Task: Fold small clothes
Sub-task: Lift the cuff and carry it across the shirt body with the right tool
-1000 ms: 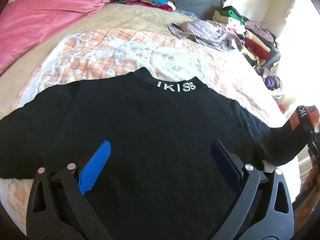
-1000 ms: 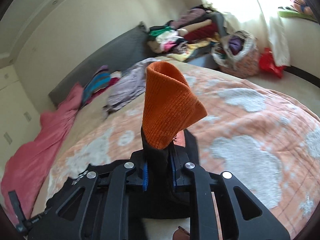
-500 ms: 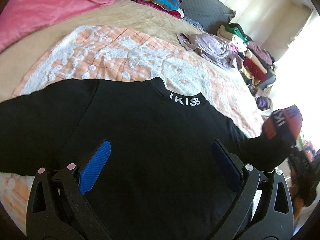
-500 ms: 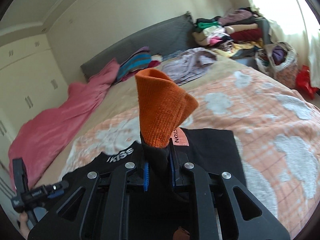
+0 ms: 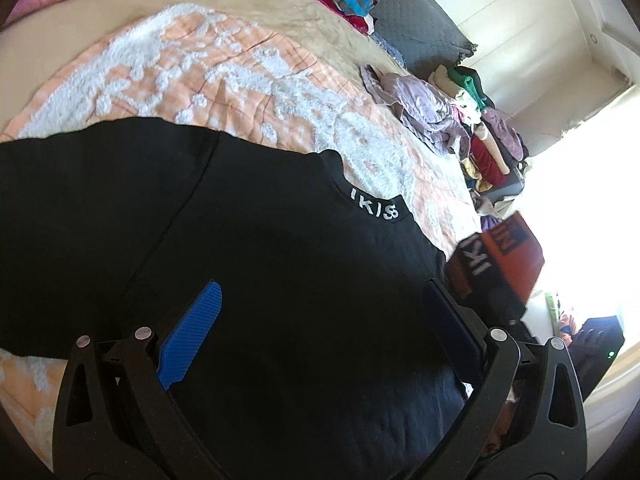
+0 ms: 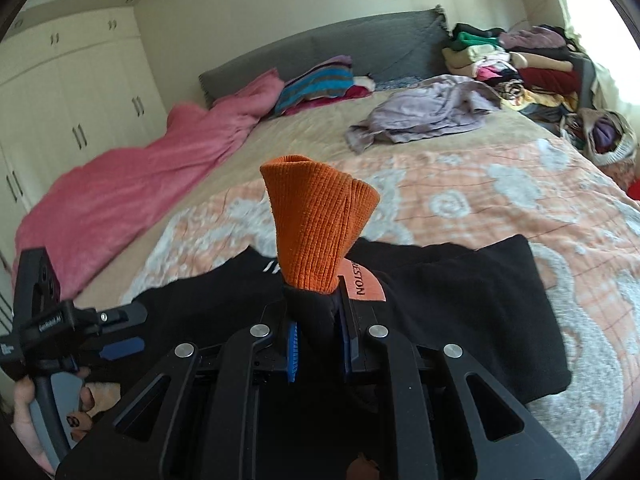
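Observation:
A black sweatshirt (image 5: 248, 248) with white letters on its collar lies spread on the bed. My left gripper (image 5: 320, 320) is open and hovers over its body; it shows at the left of the right wrist view (image 6: 116, 344). My right gripper (image 6: 318, 344) is shut on the sleeve just below its orange ribbed cuff (image 6: 316, 224), which stands up above the jaws. The sleeve (image 6: 460, 300) is lifted over the sweatshirt. The cuff also shows in the left wrist view (image 5: 504, 256), raised at the right.
An orange and white patterned blanket (image 6: 500, 188) covers the bed. A pink blanket (image 6: 132, 184) lies at the left, a lilac garment (image 6: 424, 116) and striped folded clothes (image 6: 316, 84) near the grey headboard. A clothes pile (image 6: 520, 64) and a basket (image 6: 608, 136) stand at the right.
My right gripper has carried the orange-cuffed sleeve leftwards over the sweatshirt's body. The left gripper stays open over the sweatshirt and has tilted.

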`<state>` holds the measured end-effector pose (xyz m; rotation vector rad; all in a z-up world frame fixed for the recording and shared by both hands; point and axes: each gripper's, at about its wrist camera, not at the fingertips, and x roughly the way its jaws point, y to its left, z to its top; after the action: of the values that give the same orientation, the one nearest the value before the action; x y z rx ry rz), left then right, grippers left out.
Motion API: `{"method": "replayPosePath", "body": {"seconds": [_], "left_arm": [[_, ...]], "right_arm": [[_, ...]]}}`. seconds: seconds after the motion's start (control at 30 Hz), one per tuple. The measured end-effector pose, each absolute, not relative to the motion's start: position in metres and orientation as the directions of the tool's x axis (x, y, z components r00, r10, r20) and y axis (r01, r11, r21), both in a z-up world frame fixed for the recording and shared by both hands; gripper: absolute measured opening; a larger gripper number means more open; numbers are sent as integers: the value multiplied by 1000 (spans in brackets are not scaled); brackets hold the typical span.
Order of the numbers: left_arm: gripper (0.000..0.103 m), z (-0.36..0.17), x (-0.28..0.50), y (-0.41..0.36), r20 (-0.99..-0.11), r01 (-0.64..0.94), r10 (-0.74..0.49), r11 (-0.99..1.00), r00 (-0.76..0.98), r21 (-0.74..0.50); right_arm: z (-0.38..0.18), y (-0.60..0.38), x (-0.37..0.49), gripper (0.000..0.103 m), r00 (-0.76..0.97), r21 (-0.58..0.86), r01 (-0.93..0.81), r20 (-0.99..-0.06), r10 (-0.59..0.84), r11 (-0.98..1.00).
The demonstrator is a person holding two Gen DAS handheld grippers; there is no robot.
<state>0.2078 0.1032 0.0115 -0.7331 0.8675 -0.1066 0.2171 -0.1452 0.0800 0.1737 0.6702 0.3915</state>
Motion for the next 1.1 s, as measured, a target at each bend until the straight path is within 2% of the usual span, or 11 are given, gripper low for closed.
{"method": "replayPosePath", "body": {"seconds": [0.27,0.47,0.53,0.6,0.77,0.97,1.0,1.03,1.1], "left_arm": [[94,-3,208,123,-615,-211,-429,680,662,-702],[94,-12,206,130,-574,-212,-477,616,666,-759],[94,-12,205,129,-565,-202,-486,612,666,-765],[94,-12,204,127,-554,-187,-503,606,664,-774],[91,-11,206,112,-552,-153,-531,617,643,-772],[82,-14,206,95,-569,-136,-536,643,623,-754],[78,-14,206,92,-570,-130,-539,646,620,-752],[64,-14,205,88,-558,-118,-556,635,615,-763],[60,-16,207,80,-553,-109,-581,625,598,-773]], "right_arm": [[60,-102,220,14,671,232,-355,-610,420,905],[45,-79,215,19,628,219,-401,-641,441,890],[42,-75,210,35,607,222,-421,-651,456,879],[40,-73,202,43,580,237,-451,-655,485,860],[38,-68,169,45,564,184,-516,-662,494,836],[41,-97,139,49,576,240,-477,-642,507,846],[41,-100,137,49,578,248,-470,-639,507,847],[42,-107,134,49,586,257,-455,-635,504,853],[46,-120,130,49,605,268,-426,-625,493,864]]}}
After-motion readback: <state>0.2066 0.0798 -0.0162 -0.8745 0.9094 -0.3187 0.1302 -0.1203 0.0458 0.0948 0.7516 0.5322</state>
